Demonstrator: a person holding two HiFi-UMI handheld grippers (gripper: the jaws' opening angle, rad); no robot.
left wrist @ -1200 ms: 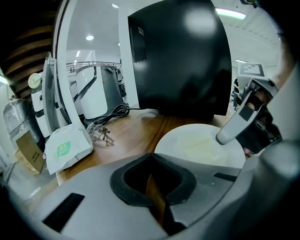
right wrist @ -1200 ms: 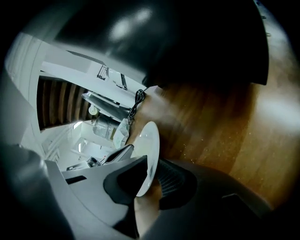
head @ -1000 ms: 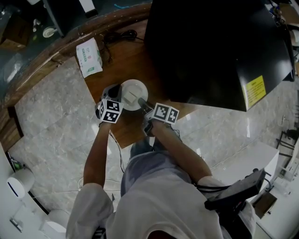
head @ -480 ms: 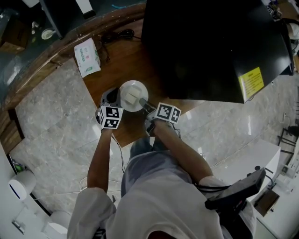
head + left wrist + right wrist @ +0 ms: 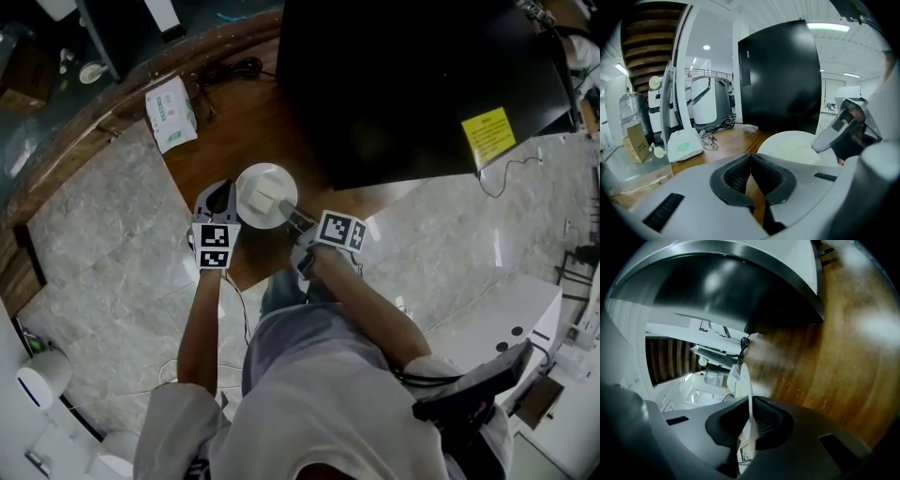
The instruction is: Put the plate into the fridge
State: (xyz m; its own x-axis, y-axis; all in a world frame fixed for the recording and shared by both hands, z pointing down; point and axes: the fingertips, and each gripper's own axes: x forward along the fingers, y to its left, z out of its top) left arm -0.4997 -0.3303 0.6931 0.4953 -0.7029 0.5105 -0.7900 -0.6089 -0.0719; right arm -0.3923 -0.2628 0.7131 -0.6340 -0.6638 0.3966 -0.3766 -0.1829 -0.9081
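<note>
The plate [image 5: 265,195] is white and round. It lies flat over the brown wooden table [image 5: 234,122], just in front of the big black fridge [image 5: 412,84]. I cannot tell if it sits on the wood or is a little bit up.

My right gripper [image 5: 291,217] has it by the near edge. In the right gripper view the thin rim of the plate [image 5: 745,380] runs right between my two black pads [image 5: 766,420], and they are squeezed tight on it. I think I hold the rim because a plate is flat and there is nothing else to grab.

My left gripper [image 5: 222,195] waits just beside the plate, on its other side. Its jaws are closed together and nothing is in them. I think it is free so it can pull the fridge door. I cannot see an open door from here.

A white packet [image 5: 171,112] lies farther back on the table, out of the way.
</note>
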